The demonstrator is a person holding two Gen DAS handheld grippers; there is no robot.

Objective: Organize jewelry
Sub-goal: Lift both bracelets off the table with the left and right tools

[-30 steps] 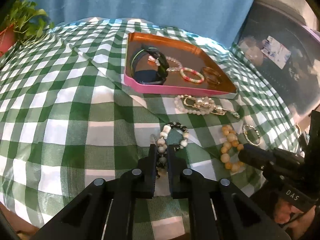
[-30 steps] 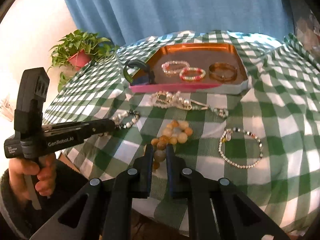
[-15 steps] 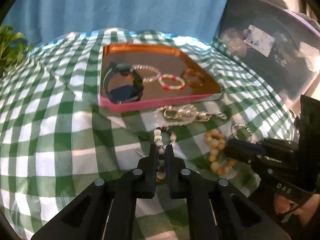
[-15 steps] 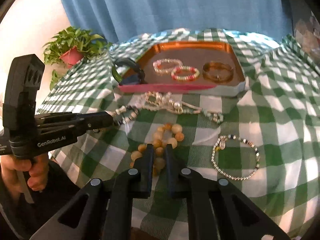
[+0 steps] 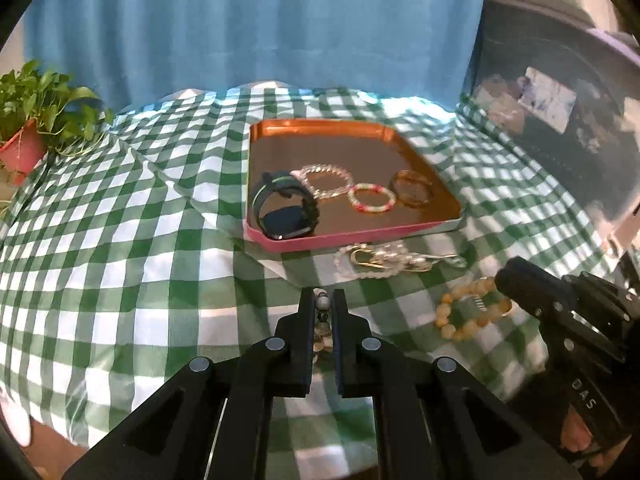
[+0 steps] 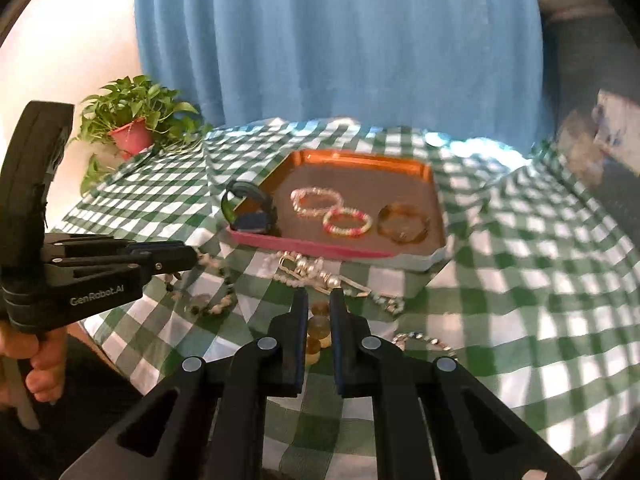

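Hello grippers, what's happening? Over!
Left gripper shut on black-and-white bead bracelet. Right gripper shut on amber bead bracelet. Orange tray ahead, path clear.

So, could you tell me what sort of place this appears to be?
Probably a room in a home, set up for sorting jewelry: a table under a green checked tablecloth, a blue curtain behind it, a potted plant at the edge, and a tray holding bracelets.

Green-checked tablecloth, orange tray (pink-edged), pearl chain, thin bracelet
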